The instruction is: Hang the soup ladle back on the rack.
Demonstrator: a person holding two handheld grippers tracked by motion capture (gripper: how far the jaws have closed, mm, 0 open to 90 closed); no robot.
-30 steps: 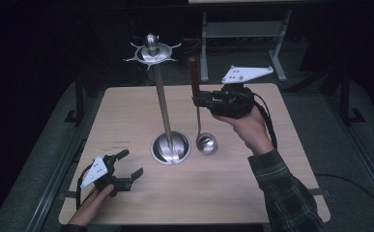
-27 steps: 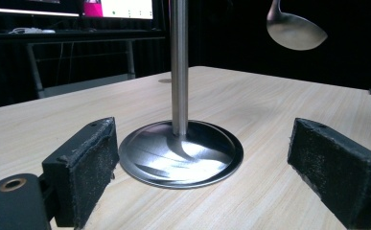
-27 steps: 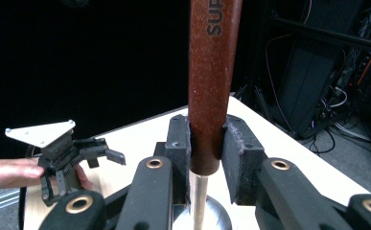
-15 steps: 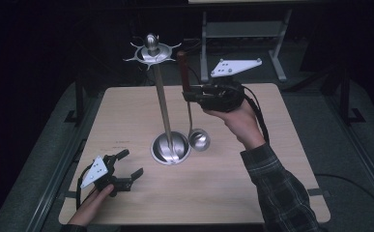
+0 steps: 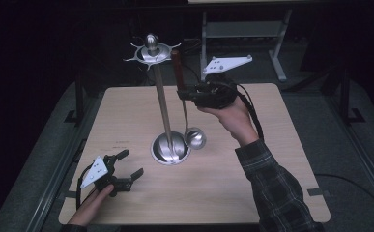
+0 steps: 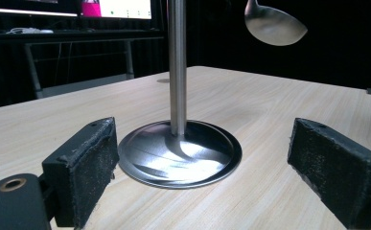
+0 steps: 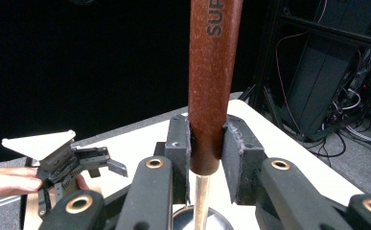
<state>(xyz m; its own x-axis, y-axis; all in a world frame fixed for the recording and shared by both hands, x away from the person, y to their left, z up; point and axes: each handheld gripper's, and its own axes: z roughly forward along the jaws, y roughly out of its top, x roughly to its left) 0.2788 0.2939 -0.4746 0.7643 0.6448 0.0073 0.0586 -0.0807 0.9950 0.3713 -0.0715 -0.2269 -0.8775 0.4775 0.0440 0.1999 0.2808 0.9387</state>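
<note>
I see a dark room around my light wooden table (image 5: 271,193), grey floor (image 5: 358,145) beneath, a metal shelf frame (image 5: 242,29) behind, tangled cables (image 7: 346,120) beside a black rack.

Right tongs (image 5: 180,93) hold ladle (image 5: 194,138) upright beside stand (image 5: 170,147)

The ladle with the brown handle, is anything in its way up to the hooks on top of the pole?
Nothing visible blocks it. The ladle, held upright by the right gripper, hangs in open air beside the stand, its handle top just right of the hooks.
</note>
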